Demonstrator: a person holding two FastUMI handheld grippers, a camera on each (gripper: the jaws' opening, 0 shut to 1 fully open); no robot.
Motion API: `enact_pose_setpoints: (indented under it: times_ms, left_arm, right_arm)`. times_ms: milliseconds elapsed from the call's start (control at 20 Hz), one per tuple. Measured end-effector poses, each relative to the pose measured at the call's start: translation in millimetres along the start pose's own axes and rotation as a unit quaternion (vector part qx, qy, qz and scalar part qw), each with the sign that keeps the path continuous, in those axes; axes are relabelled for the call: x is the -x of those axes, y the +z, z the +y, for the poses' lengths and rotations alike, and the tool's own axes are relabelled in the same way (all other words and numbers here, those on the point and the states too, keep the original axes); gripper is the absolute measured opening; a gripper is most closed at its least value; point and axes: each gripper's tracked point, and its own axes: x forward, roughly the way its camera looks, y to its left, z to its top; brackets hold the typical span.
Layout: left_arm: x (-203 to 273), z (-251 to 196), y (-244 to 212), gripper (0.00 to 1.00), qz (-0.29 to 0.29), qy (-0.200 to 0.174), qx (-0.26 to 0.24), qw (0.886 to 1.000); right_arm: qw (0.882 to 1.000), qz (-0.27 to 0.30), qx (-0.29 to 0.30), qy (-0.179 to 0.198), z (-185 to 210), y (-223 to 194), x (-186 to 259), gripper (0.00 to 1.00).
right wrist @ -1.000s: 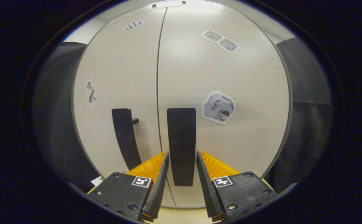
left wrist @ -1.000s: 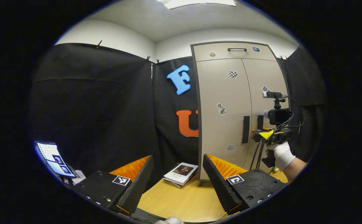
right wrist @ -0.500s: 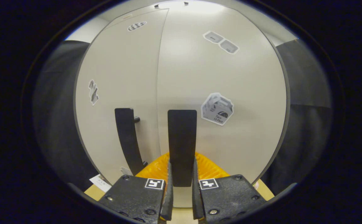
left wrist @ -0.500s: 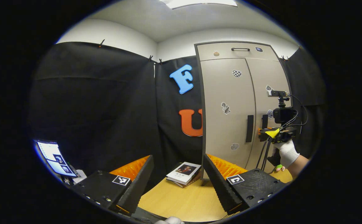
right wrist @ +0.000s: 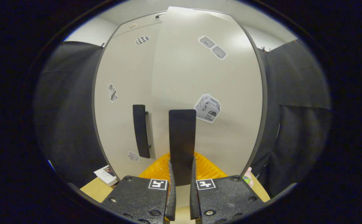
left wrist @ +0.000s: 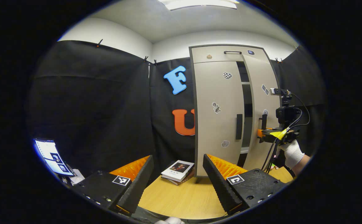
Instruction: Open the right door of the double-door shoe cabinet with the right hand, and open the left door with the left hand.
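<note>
Your right gripper (right wrist: 181, 189) has its fingers squeezed on the right door's handle (right wrist: 182, 137), low in the middle of the right gripper view. The right door (left wrist: 262, 102) stands partly open, right of center in the left gripper view. Your left gripper (left wrist: 178, 183) is wide open over the counter (left wrist: 184, 199), holding nothing. The left door (left wrist: 216, 115) is closed.

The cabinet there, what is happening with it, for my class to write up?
A person holds a gripper in each hand. The right gripper is shut on the right door's handle, and the right door stands ajar, a dark gap showing beside the left door. The left door is shut, its handle untouched. The left gripper hangs open above the wooden table, away from the cabinet.
</note>
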Motion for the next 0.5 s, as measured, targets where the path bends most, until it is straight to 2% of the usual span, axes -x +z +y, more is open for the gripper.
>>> enact_pose_setpoints:
  times_ms: [500]
  left_arm:
    - [4,-5,-11,0.96,-0.001,-0.055,0.010,0.998]
  right_arm:
    - [0.999,-0.004,-0.002,-0.031,-24,-2,25,0.15]
